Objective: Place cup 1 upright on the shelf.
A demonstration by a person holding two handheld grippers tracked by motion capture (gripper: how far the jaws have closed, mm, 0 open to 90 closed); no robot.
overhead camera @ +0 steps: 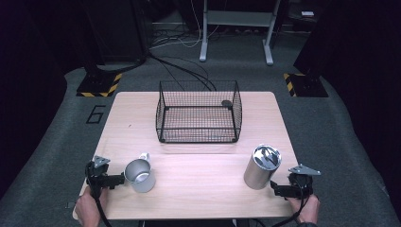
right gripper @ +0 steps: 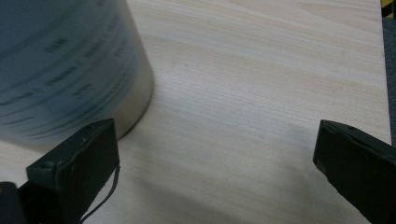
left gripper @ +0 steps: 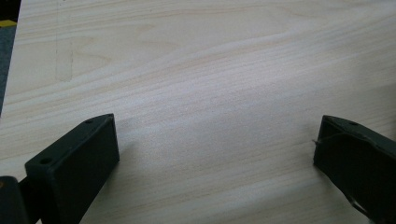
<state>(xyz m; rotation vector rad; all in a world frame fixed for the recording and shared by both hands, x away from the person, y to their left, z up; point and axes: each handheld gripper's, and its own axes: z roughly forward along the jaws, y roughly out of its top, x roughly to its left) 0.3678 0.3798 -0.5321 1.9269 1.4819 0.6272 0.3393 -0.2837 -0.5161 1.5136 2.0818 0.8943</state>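
A short metal mug (overhead camera: 139,175) with a handle stands at the front left of the wooden table (overhead camera: 198,187). My left gripper (overhead camera: 119,179) lies just left of it, pointing at its side. In the left gripper view that gripper (left gripper: 218,128) is open, with bare wood between its jaws. A taller shiny metal cylinder (overhead camera: 261,166) stands at the front right. My right gripper (overhead camera: 275,188) sits just right of its base. In the right gripper view this gripper (right gripper: 217,133) is open, and the cylinder (right gripper: 70,65) rises beside one jaw, outside the gap.
A black wire basket (overhead camera: 198,140) stands at the middle back of the table, with a small dark round thing (overhead camera: 227,102) at its far right corner. Bare wood lies between the mug and the cylinder. Cables (overhead camera: 184,66) run across the floor behind the table.
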